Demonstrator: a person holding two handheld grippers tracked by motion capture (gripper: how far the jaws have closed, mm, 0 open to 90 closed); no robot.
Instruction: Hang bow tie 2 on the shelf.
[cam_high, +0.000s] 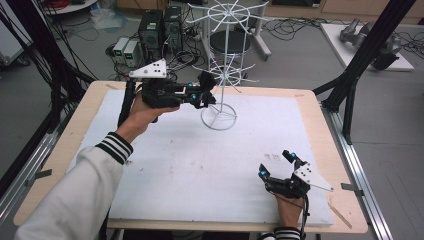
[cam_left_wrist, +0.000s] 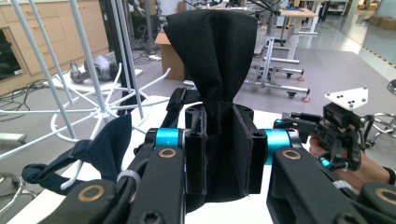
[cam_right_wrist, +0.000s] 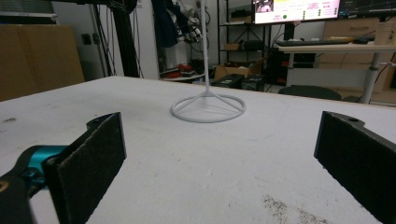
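A black cloth (cam_left_wrist: 212, 60) with a dark strap (cam_left_wrist: 100, 149) hanging off its side is pinched between the pads of my left gripper (cam_left_wrist: 219, 149). In the high view that left gripper (cam_high: 206, 94) is held above the table's far left, with the cloth (cam_high: 206, 80) right beside the lower hooks of a white wire rack (cam_high: 226, 55). The rack's arms (cam_left_wrist: 100, 109) spread just to the left of the cloth. My right gripper (cam_high: 276, 165) rests low near the front right, open, its pads (cam_right_wrist: 91, 154) wide apart with nothing between them, facing the rack's ring base (cam_right_wrist: 208, 108).
The rack's ring base (cam_high: 218, 116) stands on a white mat (cam_high: 200, 165) over the wooden table (cam_high: 90, 100). Black frame posts (cam_high: 370, 45) rise at the right, and computers and cables (cam_high: 160, 30) lie on the floor behind.
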